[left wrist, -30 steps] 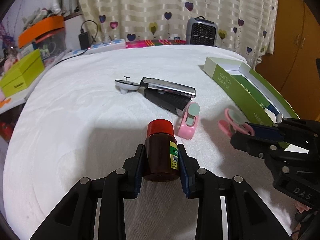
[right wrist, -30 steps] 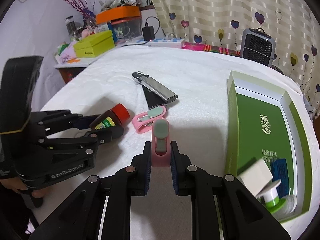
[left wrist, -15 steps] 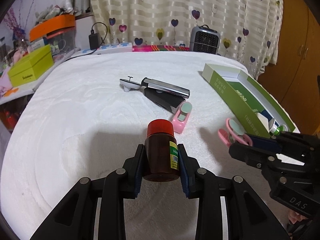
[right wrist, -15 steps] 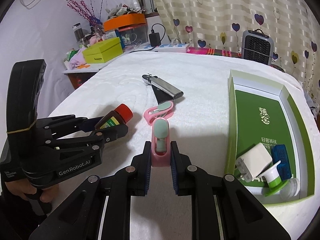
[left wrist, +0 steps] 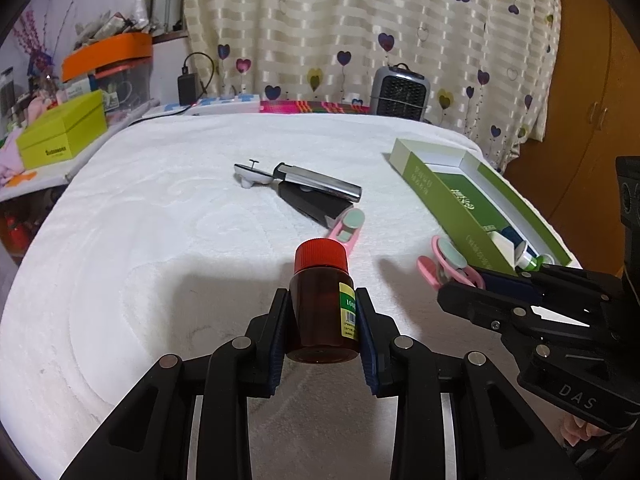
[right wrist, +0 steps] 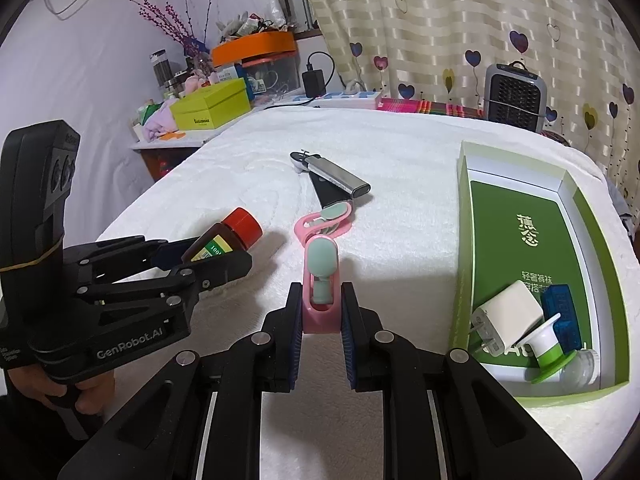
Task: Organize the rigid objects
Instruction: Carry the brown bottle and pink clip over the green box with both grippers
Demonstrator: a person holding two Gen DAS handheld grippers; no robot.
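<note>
My left gripper [left wrist: 322,320] is shut on a brown bottle with a red cap [left wrist: 322,300], held above the white towel; it also shows in the right wrist view [right wrist: 224,240]. My right gripper [right wrist: 320,312] is shut on a pink clip with a green pad [right wrist: 321,280], seen from the side in the left wrist view [left wrist: 448,266]. A second pink clip [right wrist: 326,220] lies on the towel beside a black and silver tool [right wrist: 338,182]. The open green box [right wrist: 536,240] at the right holds a white charger [right wrist: 506,318], a blue item and a green-white cap.
A small white gadget [left wrist: 252,174] lies at the far end of the tool. A grey heater [left wrist: 400,94] stands at the back edge. A side table at the left holds a lime box [left wrist: 60,136] and orange-lidded bins. A wooden cabinet [left wrist: 592,100] stands at the right.
Both grippers have risen and drawn back a little with their objects still held; the towel items look farther away. More of the green box's contents show.
</note>
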